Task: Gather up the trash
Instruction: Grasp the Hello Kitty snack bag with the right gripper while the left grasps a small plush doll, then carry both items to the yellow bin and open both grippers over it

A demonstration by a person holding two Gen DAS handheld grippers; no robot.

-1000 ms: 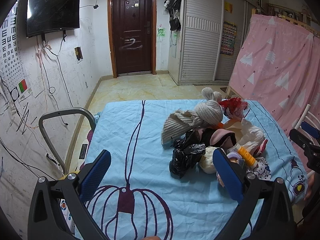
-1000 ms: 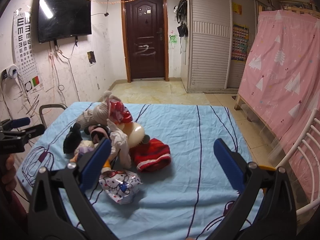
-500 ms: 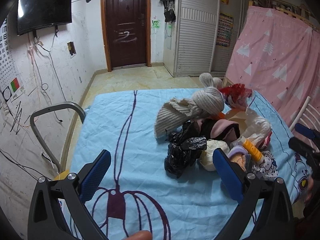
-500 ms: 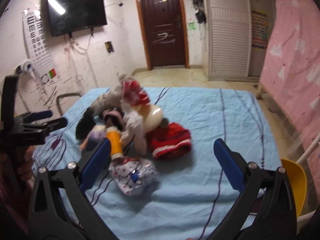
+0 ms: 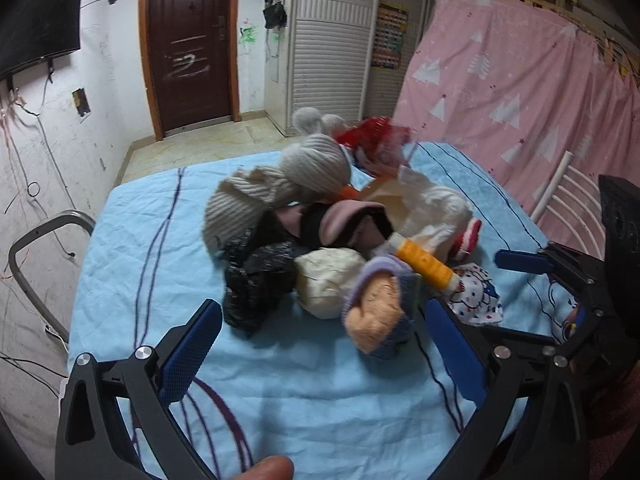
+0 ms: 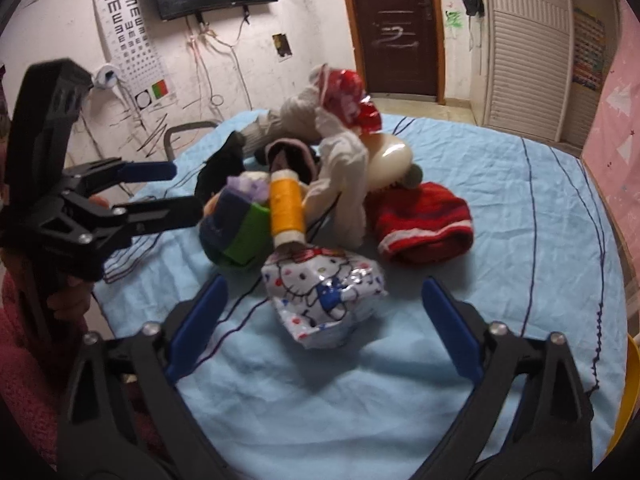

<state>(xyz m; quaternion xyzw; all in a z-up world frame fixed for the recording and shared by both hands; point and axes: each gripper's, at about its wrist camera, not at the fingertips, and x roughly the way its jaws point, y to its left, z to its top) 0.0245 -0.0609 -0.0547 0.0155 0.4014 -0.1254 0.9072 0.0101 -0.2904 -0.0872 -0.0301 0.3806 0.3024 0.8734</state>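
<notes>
Both the left gripper and right gripper are spread wide, nothing held, near the cartoon-print wrapper.

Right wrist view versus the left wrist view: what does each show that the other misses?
Only the right wrist view shows the red knitted hat and eye chart. Only the left shows the pink tree-print curtain. Both show the orange thread spool, the cartoon-cat foil wrapper and the blue bedsheet; both tools are open.

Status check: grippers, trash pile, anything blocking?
Left gripper open, empty. Right gripper open, cartoon-print wrapper between its fingers, untouched. Trash mixed with knit hats; black bag nearest left. Nothing blocking.
</notes>
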